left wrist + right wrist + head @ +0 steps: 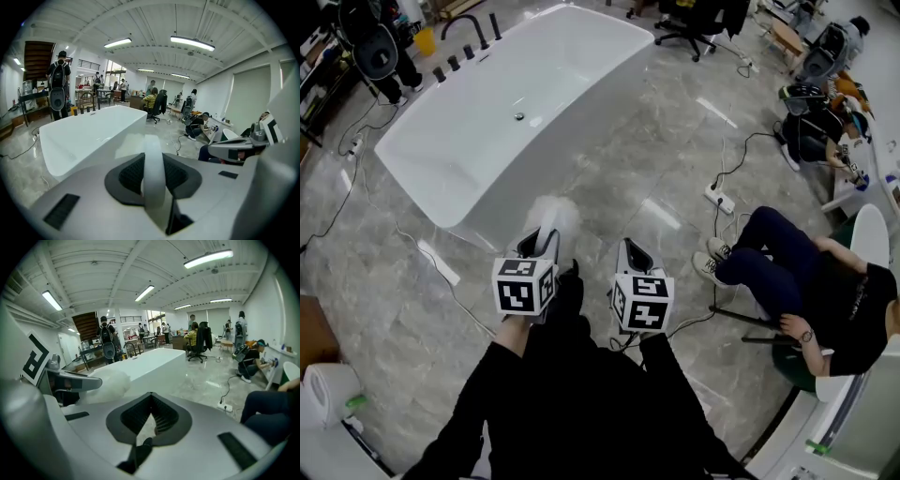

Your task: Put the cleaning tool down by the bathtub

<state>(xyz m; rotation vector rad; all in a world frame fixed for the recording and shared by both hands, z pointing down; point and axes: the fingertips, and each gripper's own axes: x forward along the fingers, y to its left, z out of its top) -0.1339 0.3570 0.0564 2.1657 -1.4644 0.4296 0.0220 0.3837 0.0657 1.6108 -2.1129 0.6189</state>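
The white handle of the cleaning tool (153,180) is pinched between the left tongs (544,244). Its fluffy white head (553,214) is held out over the grey marble floor (647,150), just beside the near outer wall of the white bathtub (450,141), and is not yet set down. The right tongs (635,255) are pressed together with nothing gripped and are held close beside the left ones, while a seated person (825,300) in dark clothes is seen well apart at the right, near a power strip (719,199) lying on the floor.
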